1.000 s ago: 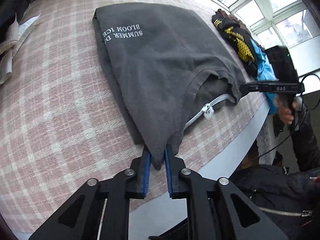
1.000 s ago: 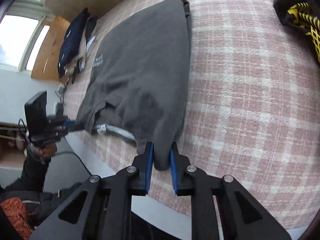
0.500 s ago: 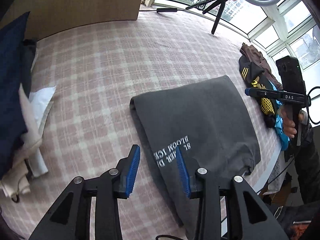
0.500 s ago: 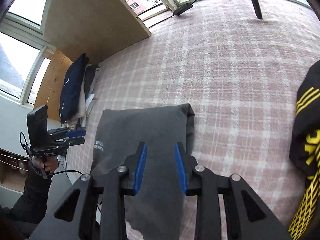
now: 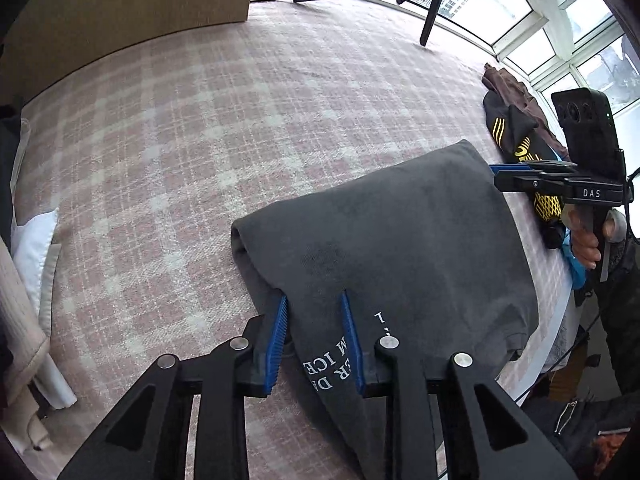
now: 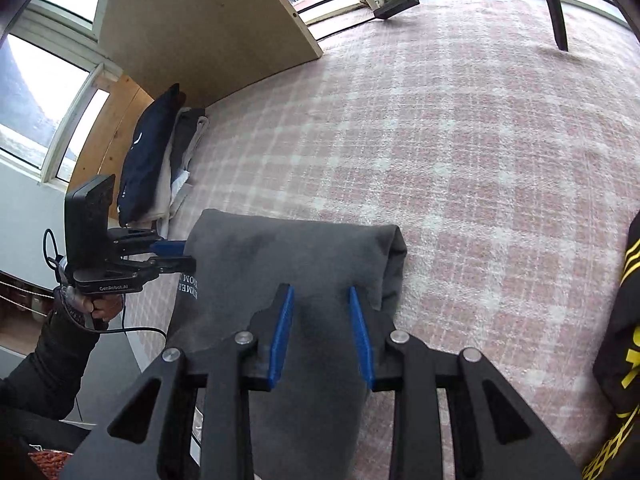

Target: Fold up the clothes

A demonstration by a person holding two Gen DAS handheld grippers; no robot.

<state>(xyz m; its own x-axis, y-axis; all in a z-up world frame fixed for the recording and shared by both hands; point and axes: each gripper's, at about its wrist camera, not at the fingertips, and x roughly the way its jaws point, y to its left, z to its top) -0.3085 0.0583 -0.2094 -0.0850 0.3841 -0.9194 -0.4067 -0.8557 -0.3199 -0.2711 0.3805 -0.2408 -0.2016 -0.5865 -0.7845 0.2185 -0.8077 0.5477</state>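
Grey garment [image 5: 400,248], folded over on itself with white lettering near its lower edge, lies on a pink-and-white checked cloth [image 5: 200,140] covering a table. In the left wrist view, the left gripper [image 5: 316,344] hangs over the garment's near left part; its blue pads [image 5: 276,340] stand apart with the fabric lying beneath and between them, not pinched, and the jaws are closing. At the garment's right edge the right gripper [image 5: 508,174] appears, held in a hand [image 5: 586,240]. Beyond the garment's far right corner lies a black and yellow garment [image 5: 516,136] with a brown one [image 5: 508,84] behind it. To the garment's left, at the cloth's edge, sits a pile of white and beige fabric [image 5: 32,264].

In the right wrist view, the same grey garment [image 6: 288,256] lies below the right gripper [image 6: 320,336], whose blue pads [image 6: 362,336] are parted over the fabric without clamping it. At the garment's left edge the left gripper [image 6: 176,256] is gripped by a hand [image 6: 102,308] in a dark sleeve. Beyond the garment's far left corner stands a stack of folded clothes [image 6: 156,160], dark blue on top. A black and yellow garment [image 6: 624,320] lies to the grey garment's right.
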